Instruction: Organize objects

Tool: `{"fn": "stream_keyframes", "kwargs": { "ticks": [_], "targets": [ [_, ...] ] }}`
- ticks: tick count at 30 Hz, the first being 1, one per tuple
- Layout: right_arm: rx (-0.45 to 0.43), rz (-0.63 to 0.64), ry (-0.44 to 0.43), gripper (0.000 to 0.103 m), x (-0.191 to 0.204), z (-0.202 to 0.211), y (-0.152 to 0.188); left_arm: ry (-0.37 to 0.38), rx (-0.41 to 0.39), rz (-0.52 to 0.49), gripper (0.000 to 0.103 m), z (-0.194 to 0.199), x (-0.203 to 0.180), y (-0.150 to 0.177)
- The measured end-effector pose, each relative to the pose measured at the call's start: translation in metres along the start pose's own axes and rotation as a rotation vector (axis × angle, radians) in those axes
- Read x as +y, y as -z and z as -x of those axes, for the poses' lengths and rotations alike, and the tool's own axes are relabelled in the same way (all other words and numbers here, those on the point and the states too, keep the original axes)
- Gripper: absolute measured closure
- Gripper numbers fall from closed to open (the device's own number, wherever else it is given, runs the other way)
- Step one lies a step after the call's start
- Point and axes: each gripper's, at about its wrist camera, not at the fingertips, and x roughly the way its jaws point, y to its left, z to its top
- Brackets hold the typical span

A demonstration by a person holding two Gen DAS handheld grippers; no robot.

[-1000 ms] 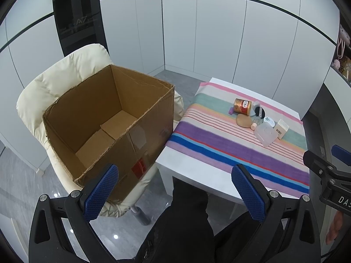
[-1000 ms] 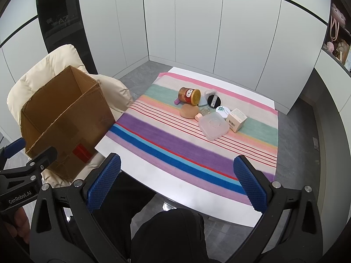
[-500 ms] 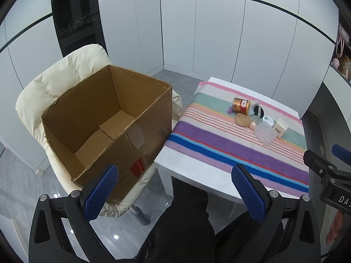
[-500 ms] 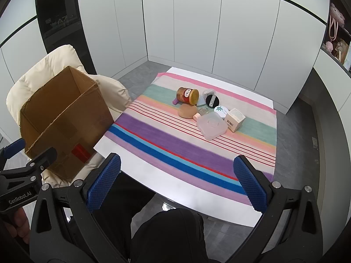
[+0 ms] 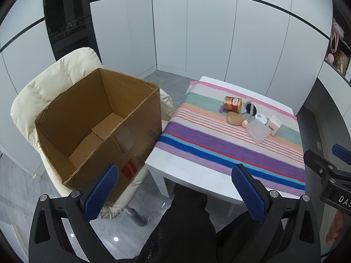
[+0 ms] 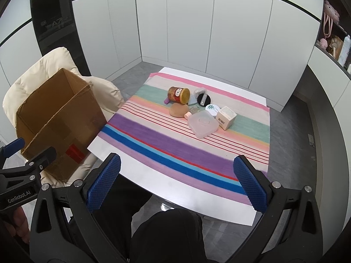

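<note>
both grippers hover level with jaws spread wide, holding nothing: left gripper [image 5: 174, 191] above the knees, cardboard box [image 5: 98, 122] ahead-left; right gripper [image 6: 176, 180] facing the cluttered items [image 6: 197, 107] well ahead on the striped cloth [image 6: 166, 144].

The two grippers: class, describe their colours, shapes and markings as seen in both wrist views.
The left gripper and right gripper look alike: black angular frames with silver screws, each carrying two flat finger pads of blue, diamond-textured rubber. White lettering reads "GenRobot.AI" on the left gripper's side; only "DA" shows on the right's.
</note>
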Motion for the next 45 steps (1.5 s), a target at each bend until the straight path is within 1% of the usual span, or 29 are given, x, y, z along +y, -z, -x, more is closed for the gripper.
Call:
{"fn": "stream_keyframes", "kwargs": {
  "ticks": [10, 21, 30, 33, 36, 38, 41, 45],
  "targets": [
    [0.006, -0.056, 0.039, 0.000, -0.028, 0.005, 0.007, 0.035, 0.000, -0.039, 0.000, -0.003, -0.029, -0.002],
    [0.008, -0.122, 0.090, 0.000, -0.059, 0.011, 0.015, 0.077, 0.005, -0.105, 0.000, -0.006, -0.062, 0.000],
    [0.005, -0.146, 0.139, 0.000, -0.080, 0.014, 0.017, 0.111, 0.021, -0.144, 0.000, -0.015, -0.084, -0.005],
    [0.022, -0.160, 0.157, 0.000, -0.091, 0.007, 0.017, 0.111, 0.024, -0.174, 0.000, -0.023, -0.096, -0.010],
    [0.054, -0.136, 0.187, 0.000, -0.100, -0.007, 0.017, 0.117, 0.041, -0.197, 0.000, -0.036, -0.107, -0.016],
    [0.091, -0.127, 0.174, 0.000, -0.106, -0.019, 0.017, 0.115, 0.054, -0.207, 0.000, -0.046, -0.114, -0.019],
    [0.147, -0.164, 0.116, 0.000, -0.116, -0.040, 0.015, 0.120, 0.080, -0.208, 0.000, -0.065, -0.123, -0.027],
    [0.168, -0.201, 0.119, 0.000, -0.127, -0.066, 0.006, 0.120, 0.111, -0.208, 0.000, -0.095, -0.135, -0.037]
  ]
}}
